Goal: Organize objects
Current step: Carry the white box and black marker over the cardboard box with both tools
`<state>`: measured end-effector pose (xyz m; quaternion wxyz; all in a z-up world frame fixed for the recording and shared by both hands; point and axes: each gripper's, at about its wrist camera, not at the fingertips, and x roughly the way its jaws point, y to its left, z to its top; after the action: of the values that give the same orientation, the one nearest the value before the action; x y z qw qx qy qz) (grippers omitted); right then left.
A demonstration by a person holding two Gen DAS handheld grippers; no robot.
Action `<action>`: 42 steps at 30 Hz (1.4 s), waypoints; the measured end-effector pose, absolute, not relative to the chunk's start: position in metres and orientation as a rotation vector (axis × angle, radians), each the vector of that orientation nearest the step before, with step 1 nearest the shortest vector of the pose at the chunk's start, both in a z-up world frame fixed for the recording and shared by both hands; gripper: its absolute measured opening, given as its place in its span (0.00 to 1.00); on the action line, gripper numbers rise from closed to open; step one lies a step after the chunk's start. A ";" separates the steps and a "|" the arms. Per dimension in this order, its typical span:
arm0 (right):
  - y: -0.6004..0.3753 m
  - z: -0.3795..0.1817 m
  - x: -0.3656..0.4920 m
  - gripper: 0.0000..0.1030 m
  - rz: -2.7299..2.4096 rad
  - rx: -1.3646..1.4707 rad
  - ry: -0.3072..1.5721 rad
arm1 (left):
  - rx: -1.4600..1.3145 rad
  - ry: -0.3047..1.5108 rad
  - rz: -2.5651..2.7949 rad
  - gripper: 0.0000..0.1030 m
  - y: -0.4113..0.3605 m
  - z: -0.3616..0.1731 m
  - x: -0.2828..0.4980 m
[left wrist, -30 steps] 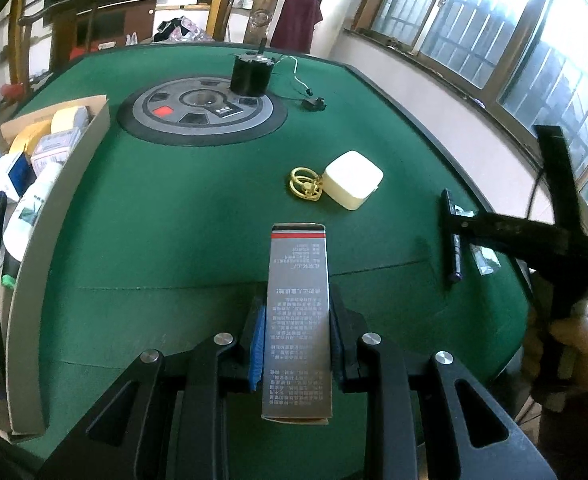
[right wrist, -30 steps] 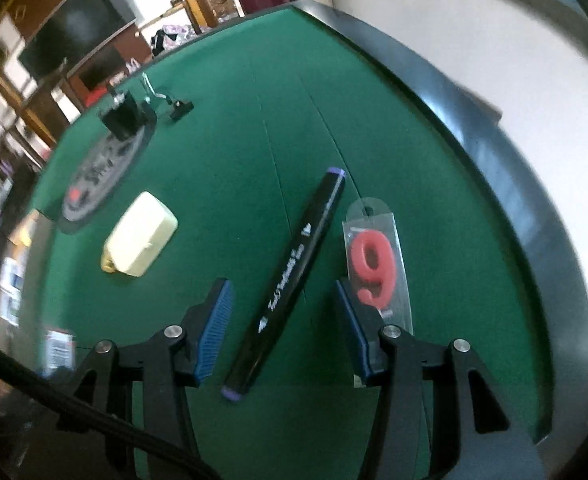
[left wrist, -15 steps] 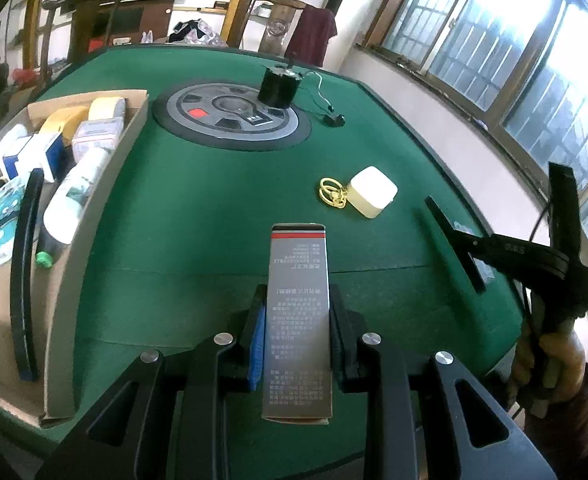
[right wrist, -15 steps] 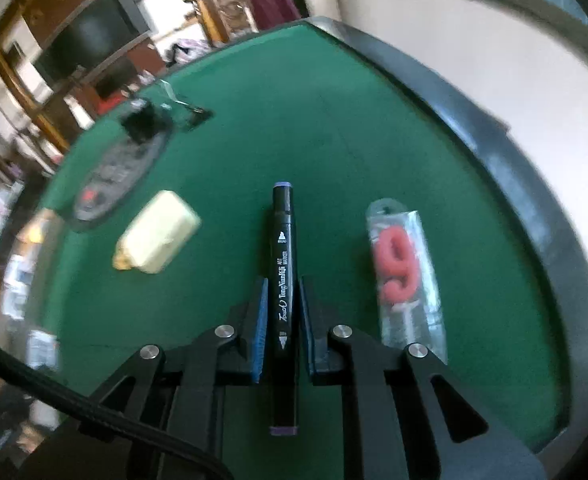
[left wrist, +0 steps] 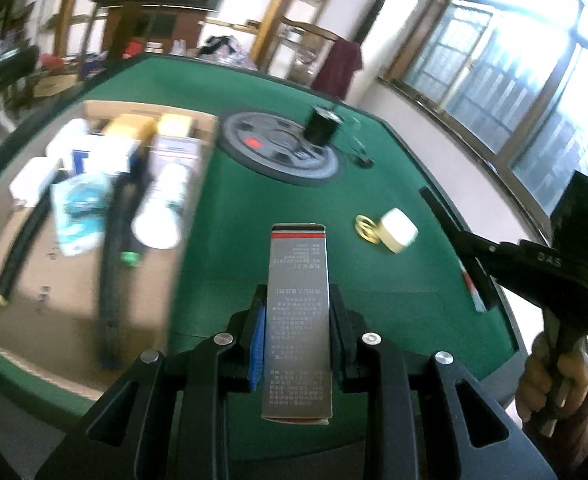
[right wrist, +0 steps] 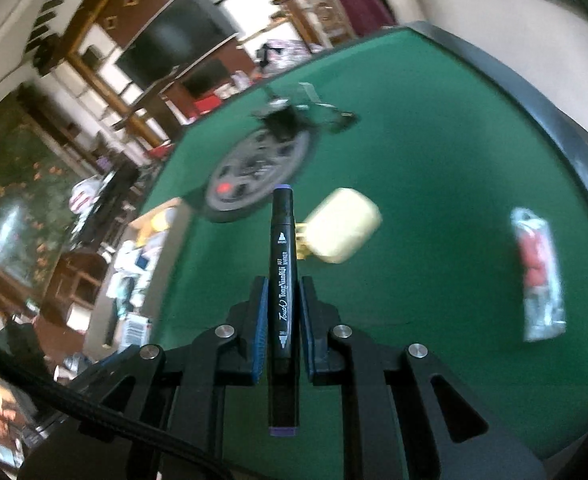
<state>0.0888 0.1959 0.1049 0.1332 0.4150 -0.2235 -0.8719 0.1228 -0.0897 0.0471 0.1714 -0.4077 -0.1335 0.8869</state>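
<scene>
The left gripper pinches a tall grey carton low on its body, so most of the carton juts forward past the pads; a quick swing toward the cardboard box at the left could lever it loose or knock it against the box wall. The right gripper is pressed tight on a black art marker, gripped near the middle with both ends free; its smooth round barrel could slide or twist if the hand tilts further. The box looks crowded with bottles, packets and a long dark strap, so either item may land on top of something and roll out. Left on the green felt table are a cream case with a gold ring beside it, and farther right a packaged red numeral near the table's raised dark edge. A round grey disc with a black cylinder sits at the far side. Beyond are wooden shelving, a dark screen, and large windows on the right.
</scene>
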 end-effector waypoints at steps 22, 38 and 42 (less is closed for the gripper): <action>-0.022 0.082 0.042 0.12 -2.158 1.286 -0.379 | -1.269 -0.563 2.797 0.22 -0.235 0.013 0.101; -0.072 0.058 0.031 0.12 -2.106 1.363 -0.296 | -1.273 -0.462 2.893 0.22 -0.249 0.012 0.097; -0.078 0.056 0.033 0.12 -2.103 1.377 -0.275 | -1.272 -0.449 2.912 0.22 -0.251 0.013 0.098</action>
<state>0.0334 -0.0777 0.0555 0.3017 0.5190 -0.1037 -0.7930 0.0976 -0.2513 0.0132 -0.0337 -0.3961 -0.1399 0.9069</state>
